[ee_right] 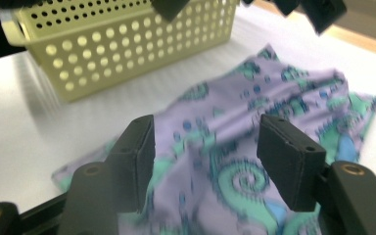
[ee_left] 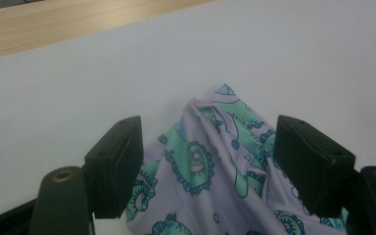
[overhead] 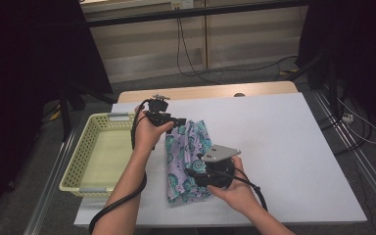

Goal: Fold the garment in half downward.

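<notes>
Patterned cloth (overhead: 188, 159) lies bunched on the white table (overhead: 284, 147), just right of the yellow basket (overhead: 98, 152), long axis running from the near table edge toward the far edge, roughly parallel to the basket's long side. Left gripper (overhead: 174, 122) sits over the far end of the cloth, on the side nearest the basket; in the left gripper view its jaws stand apart, cloth (ee_left: 215, 166) rising as a peak between them but pads not pressing it, so open, holding nothing. Right gripper (overhead: 196, 174) is at the near end of the cloth, farther from the basket; in the right gripper view jaws also spread, cloth (ee_right: 254, 147) below and between them, no pinch visible, so open. Basket (ee_right: 127, 44) appears empty, just beyond the cloth from the right gripper. Judgement: cloth looks freshly laid, 2 ends each under 1 gripper; next move likely turns on the basket lying directly left of the cloth, left hand (overhead: 149, 134) nearer it. Any carry goes sideways across the cloth's long axis, over the basket rim.
</notes>
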Available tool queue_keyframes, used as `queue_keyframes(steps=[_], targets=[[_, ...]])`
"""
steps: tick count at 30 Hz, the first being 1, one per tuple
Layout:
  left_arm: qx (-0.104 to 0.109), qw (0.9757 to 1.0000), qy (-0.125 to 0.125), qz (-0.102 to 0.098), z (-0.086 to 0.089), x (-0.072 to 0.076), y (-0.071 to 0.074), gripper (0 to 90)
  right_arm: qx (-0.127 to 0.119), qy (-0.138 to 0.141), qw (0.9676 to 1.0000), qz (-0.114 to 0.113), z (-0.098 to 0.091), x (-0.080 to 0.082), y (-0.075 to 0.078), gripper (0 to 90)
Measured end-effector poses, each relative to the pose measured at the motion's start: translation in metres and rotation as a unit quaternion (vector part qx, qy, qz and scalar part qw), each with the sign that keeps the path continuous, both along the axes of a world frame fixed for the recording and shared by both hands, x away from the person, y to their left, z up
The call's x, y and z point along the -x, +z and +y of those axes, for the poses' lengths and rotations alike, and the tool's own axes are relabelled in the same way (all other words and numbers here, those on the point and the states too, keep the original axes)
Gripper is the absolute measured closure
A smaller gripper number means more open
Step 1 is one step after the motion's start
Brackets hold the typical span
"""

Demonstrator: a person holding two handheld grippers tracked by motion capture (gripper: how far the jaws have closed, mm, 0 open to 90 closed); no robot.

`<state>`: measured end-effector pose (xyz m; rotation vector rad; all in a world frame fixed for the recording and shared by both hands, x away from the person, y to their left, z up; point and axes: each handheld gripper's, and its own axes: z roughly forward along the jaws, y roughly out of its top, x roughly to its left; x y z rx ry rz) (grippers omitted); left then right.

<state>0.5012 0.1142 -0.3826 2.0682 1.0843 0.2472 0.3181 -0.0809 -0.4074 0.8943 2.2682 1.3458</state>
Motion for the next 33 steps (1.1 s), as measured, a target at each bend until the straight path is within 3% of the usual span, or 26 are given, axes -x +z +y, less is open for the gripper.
queue_keyframes(steps=[2,5,6,7,10,12,13,14,18,21,23,25,28,31,33], targets=[[0.0,1.0,0.0,-0.001,0.003,0.004,0.0,25.6,-0.001,0.004,0.9999,0.012,0.008,-0.007,-0.002,42.8],[0.003,1.0,0.002,-0.004,0.007,0.01,0.001,24.0,0.016,0.006,0.9995,0.025,0.016,-0.019,-0.012,62.8],[0.005,1.0,0.003,-0.005,0.008,0.013,0.001,23.9,0.025,-0.003,0.9994,0.023,0.017,-0.022,-0.016,64.5],[0.004,1.0,0.002,-0.007,0.01,0.015,0.001,23.9,0.034,-0.009,0.999,0.027,0.017,-0.025,-0.018,74.7],[0.002,0.9999,0.002,-0.011,0.013,0.02,0.0,23.7,0.032,-0.007,0.9984,0.046,0.008,-0.029,-0.024,90.0],[0.0,0.9999,0.003,-0.013,0.015,0.023,-0.001,23.6,0.025,-0.014,0.9984,0.049,0.0,-0.028,-0.024,90.0],[0.011,0.9998,0.013,-0.013,0.014,0.024,-0.003,23.6,0.026,-0.015,0.9985,0.047,-0.004,-0.028,-0.023,90.0],[-0.008,0.9999,-0.001,-0.014,0.017,0.025,-0.003,23.5,0.028,-0.017,0.9985,0.045,-0.008,-0.027,-0.022,90.0],[-0.016,0.9997,-0.003,-0.019,0.02,0.032,-0.008,23.4,0.028,-0.022,0.9985,0.041,-0.029,-0.02,-0.018,90.0],[-0.018,0.9996,-0.001,-0.021,0.022,0.035,-0.012,23.0,0.044,-0.038,0.9973,0.044,-0.046,-0.018,-0.021,90.0],[-0.018,0.9995,0.003,-0.024,0.023,0.036,-0.013,21.7,0.035,-0.04,0.9974,0.048,-0.051,-0.019,-0.023,85.7],[-0.017,0.9995,0.004,-0.028,0.023,0.037,-0.014,19.5,0.02,-0.042,0.9981,0.039,-0.047,-0.021,-0.02,74.7],[-0.014,0.9993,0.006,-0.033,0.025,0.039,-0.015,18.4,0.017,-0.032,0.9991,0.023,-0.029,-0.027,-0.014,61.2],[-0.013,0.9994,0.006,-0.032,0.027,0.039,-0.017,17.5,0.003,-0.031,0.9989,0.034,-0.014,-0.039,-0.015,54.1],[-0.008,0.9994,0.005,-0.033,0.027,0.04,-0.015,17.2,0.012,-0.02,0.9977,0.064,-0.002,-0.05,-0.021,51.1]])
